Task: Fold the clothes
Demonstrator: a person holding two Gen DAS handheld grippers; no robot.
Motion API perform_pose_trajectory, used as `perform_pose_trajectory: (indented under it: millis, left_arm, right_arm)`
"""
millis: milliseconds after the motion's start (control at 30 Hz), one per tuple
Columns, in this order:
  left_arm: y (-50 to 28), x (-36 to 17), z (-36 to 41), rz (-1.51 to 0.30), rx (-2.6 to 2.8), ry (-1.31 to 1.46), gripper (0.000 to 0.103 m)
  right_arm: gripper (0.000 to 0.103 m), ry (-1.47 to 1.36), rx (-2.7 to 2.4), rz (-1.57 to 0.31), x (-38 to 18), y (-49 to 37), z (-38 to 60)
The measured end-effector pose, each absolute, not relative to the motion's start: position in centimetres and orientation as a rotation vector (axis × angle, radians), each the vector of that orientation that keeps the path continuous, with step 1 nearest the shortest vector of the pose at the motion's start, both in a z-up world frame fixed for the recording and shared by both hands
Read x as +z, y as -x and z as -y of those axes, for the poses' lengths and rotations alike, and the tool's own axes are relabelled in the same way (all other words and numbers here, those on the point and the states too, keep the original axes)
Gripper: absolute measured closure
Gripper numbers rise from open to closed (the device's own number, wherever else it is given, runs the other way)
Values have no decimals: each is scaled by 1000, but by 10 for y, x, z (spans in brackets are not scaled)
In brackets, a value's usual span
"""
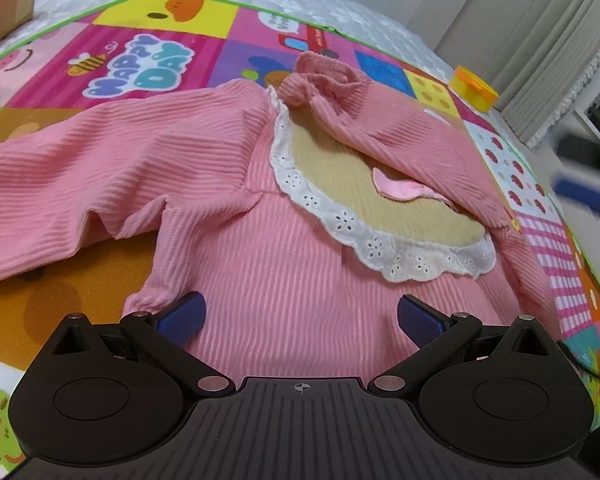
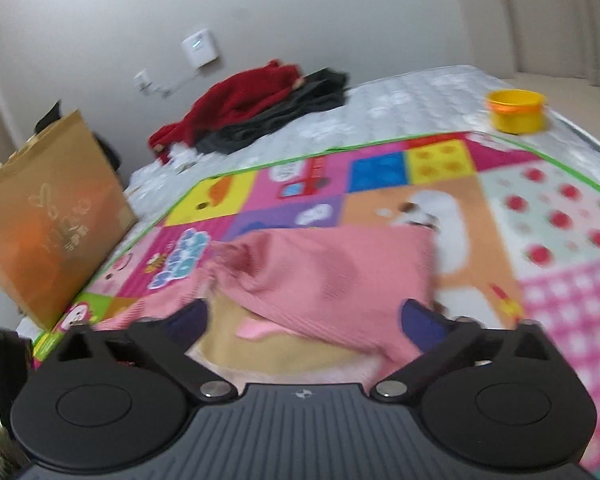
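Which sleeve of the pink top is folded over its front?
The sleeve nearer the yellow cup; it lies across the lace collar. The other sleeve stretches out flat.

Ribbed pink corduroy-like garment (image 1: 300, 280), white eyelet lace trim (image 1: 340, 216) — printed fleecy mat (image 1: 60, 320), matt black plastic gripper (image 1: 302, 316).

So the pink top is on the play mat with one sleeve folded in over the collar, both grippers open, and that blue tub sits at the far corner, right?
Not quite: the tub is yellow, not blue, as the right wrist view shows. The rest holds: the pink top lies on the play mat, one sleeve folded over the collar, left gripper and right gripper open.
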State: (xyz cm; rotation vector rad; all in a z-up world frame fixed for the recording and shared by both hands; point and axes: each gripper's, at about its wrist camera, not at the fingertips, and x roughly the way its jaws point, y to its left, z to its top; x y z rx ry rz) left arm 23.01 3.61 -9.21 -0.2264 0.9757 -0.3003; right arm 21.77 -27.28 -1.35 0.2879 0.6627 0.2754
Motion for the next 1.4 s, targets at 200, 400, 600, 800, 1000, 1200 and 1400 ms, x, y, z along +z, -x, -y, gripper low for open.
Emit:
perform_pose_trajectory:
  millis: [200, 400, 600, 800, 1000, 1200, 1400]
  left_arm:
    - [-228, -91, -30, -972, -296, 180, 0]
    - [-241, -93, -84, -990, -298, 651, 0]
    - [-245, -96, -79, -1009, -323, 608, 0]
    - [-247, -96, -77, -1014, -336, 586, 0]
    - [-249, -98, -84, -1019, -334, 633, 0]
    - [-248, -99, -90, -1002, -343, 675, 0]
    - [-248, -98, -97, -961, -345, 730, 0]
  right_arm:
    - [7, 80, 257, -573, -20, -216, 236]
    - [22, 432, 376, -498, -33, -249, 158]
    - [60, 544, 382, -553, -69, -286, 121]
    - [98, 481, 400, -573, -58, -285, 128]
    - [98, 443, 505, -666, -54, -251, 138]
    - [86, 350, 489, -738, -78, -257, 130]
    - [25, 177, 391, -626, -39, -223, 176]
